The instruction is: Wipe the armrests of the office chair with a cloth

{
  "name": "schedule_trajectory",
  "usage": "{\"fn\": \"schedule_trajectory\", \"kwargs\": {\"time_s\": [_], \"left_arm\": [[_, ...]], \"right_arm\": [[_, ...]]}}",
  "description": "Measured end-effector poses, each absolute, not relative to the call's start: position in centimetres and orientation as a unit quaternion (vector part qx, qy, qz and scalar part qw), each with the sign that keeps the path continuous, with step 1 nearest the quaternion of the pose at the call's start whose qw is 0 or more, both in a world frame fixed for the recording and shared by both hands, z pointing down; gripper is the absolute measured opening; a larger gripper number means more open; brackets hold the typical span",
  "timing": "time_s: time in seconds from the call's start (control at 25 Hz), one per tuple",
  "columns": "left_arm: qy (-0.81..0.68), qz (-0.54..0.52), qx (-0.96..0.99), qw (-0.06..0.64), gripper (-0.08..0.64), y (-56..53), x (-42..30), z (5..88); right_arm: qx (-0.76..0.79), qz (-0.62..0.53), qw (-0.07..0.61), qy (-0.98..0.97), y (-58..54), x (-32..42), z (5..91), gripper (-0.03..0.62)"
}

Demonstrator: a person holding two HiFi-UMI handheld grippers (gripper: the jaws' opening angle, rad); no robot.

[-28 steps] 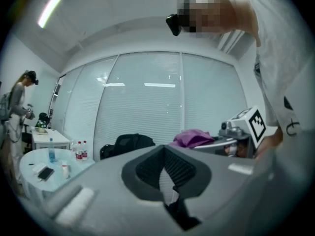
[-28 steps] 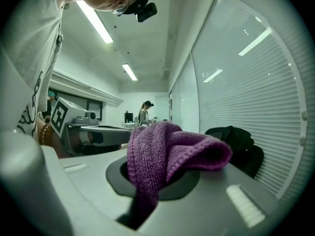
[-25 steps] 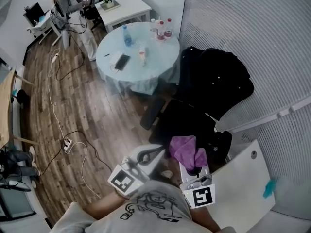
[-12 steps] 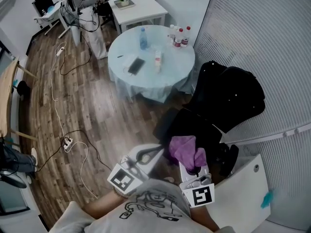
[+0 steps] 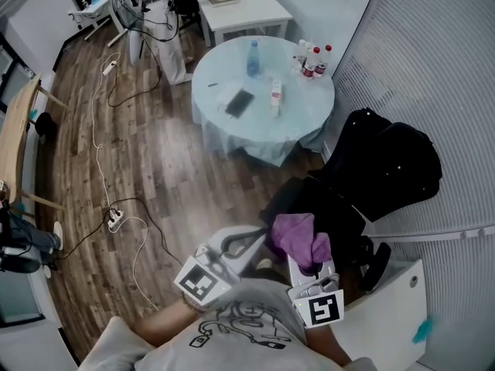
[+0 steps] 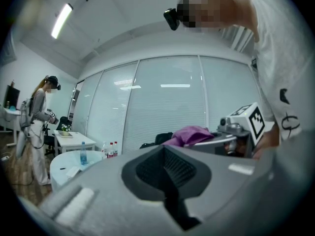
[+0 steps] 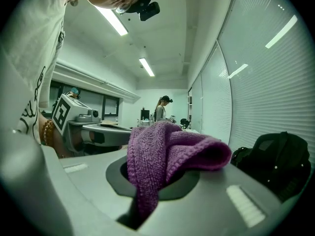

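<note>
- Jaws of the grey right gripper (image 7: 143, 208) are pinched tight on a purple knitted cloth (image 7: 172, 149), which is heaped above them (a bunched pad suits rubbing, I judge).
- Jaws of the grey left gripper (image 6: 167, 181) are pressed together on nothing; it is probably kept spare to steady the seat.
- Both grippers hover just short of the black office chair (image 5: 383, 168). The cloth is nearest its seat and not visibly on an armrest (image 5: 377, 263).
- Count: two grippers, one cloth, one chair, one armrest plainly seen.
- Beyond the chair stands one round table draped in pale blue (image 5: 263, 122).
</note>
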State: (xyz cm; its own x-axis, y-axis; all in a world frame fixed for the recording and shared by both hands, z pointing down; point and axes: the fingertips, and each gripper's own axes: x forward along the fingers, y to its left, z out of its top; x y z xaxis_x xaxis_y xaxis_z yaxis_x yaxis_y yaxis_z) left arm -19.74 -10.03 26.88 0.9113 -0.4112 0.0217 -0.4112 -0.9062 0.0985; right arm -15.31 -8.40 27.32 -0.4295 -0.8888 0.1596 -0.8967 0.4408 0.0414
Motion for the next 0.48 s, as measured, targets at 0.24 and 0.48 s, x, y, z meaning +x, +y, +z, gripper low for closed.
{"fn": "schedule_trajectory", "kwargs": {"time_s": [0.24, 0.48], "left_arm": [[-0.228, -0.007, 0.972, 0.055, 0.002, -11.4, -20.2, 27.1], [-0.242, -0.007, 0.968, 0.061, 0.002, -12.6, -19.3, 27.3]], "right_arm": [[0.511, 0.018, 0.086, -0.855, -10.1, -15.9, 27.2, 0.029], [0.497, 0.019, 0.099, -0.862, -11.2, -15.2, 27.9, 0.029]]}}
